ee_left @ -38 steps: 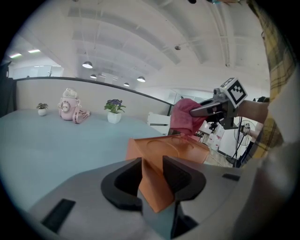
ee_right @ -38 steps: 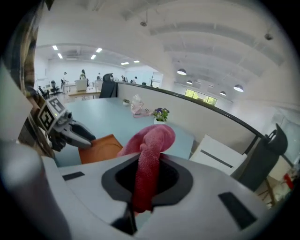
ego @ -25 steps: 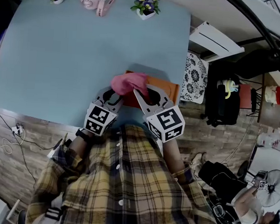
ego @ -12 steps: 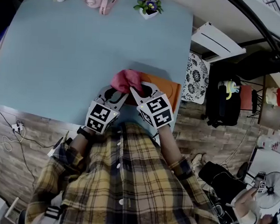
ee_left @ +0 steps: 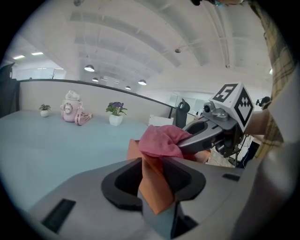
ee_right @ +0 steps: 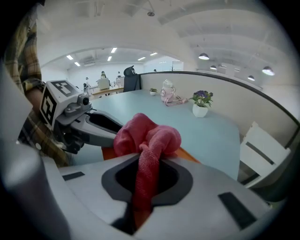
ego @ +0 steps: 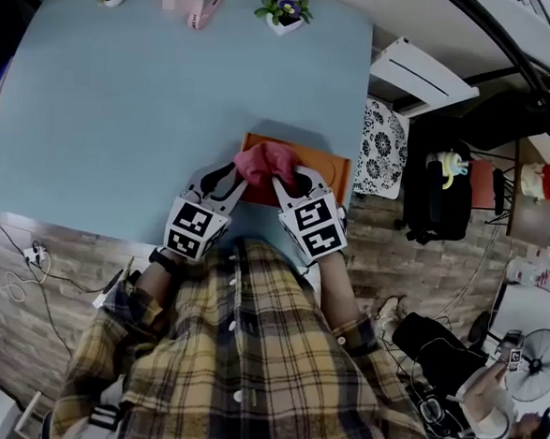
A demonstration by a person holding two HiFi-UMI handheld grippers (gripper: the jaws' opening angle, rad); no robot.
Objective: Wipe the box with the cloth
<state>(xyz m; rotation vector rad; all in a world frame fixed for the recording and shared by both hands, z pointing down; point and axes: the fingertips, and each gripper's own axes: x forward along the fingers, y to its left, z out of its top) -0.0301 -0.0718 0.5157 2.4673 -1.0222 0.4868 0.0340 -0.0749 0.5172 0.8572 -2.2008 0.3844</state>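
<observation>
Steadying the orange box (ego: 330,169) at the near edge of the blue table (ego: 123,109), with the left gripper (ego: 235,180) clenched on a thin corner of it, probably to stop any sliding under the rub. Grasping the pink cloth (ego: 265,162) in the right gripper (ego: 292,180), clamped tight on a hanging fold, with the bunched rest resting on the box top between the two grippers. Looks mid-wipe, with bare orange to the right likely yet to be covered. Calls for firm downward pressure without tipping the box off the table edge.
</observation>
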